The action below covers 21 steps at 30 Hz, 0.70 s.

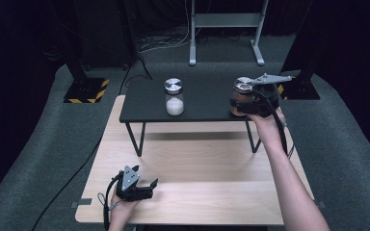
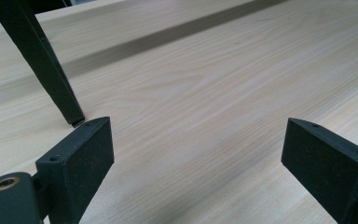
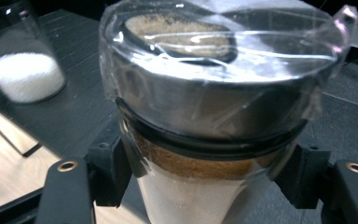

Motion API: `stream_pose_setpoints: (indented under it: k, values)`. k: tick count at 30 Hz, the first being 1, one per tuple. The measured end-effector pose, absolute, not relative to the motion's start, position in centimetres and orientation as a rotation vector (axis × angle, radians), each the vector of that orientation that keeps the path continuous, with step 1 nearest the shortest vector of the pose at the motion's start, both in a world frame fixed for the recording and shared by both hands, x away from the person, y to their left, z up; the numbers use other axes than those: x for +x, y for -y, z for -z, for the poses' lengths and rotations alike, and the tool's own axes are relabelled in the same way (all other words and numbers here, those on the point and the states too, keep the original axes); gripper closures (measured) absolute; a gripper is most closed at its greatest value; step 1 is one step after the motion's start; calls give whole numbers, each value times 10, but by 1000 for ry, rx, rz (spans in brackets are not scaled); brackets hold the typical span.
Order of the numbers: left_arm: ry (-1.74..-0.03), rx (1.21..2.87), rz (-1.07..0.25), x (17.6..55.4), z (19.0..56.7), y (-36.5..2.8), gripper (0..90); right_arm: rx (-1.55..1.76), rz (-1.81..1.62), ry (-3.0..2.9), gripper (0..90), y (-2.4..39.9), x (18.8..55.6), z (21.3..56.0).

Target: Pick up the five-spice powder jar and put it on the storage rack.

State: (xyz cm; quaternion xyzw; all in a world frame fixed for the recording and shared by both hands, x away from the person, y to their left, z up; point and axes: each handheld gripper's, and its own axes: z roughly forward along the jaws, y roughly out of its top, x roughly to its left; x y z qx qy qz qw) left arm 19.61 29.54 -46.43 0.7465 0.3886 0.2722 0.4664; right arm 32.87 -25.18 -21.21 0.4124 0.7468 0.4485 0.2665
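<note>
Right gripper (image 1: pixel 243 103) clamped on brown-powder jar (image 3: pixel 214 116) at right end of black shelf (image 1: pixel 149 103), jar apparently just clear of shelf; keep it upright, hold squeeze steady, steer clear of white-powder jar (image 1: pixel 174 96) at left; left gripper (image 1: pixel 142 187) released, idle near left on wooden table (image 1: pixel 212 168)

In the right gripper view the brown-filled shaker (image 3: pixel 214 107) is cut off below by the frame edge, the white-filled shaker (image 3: pixel 21 60) by the left edge, its contents blurred.
</note>
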Motion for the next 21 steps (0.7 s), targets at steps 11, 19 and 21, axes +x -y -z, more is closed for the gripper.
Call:
stream_pose_setpoints:
  k: [11,19,21]
  values:
    - [-958,1828,-656,197,464,-297,84,1150,-1154,-2006,300,233,349,215]
    - [-957,1829,-657,197,464,-297,84,1181,-1148,-2000,297,232,354,218]
    - [-958,1830,-654,198,464,-297,85,1169,-1151,-1975,286,231,350,219]
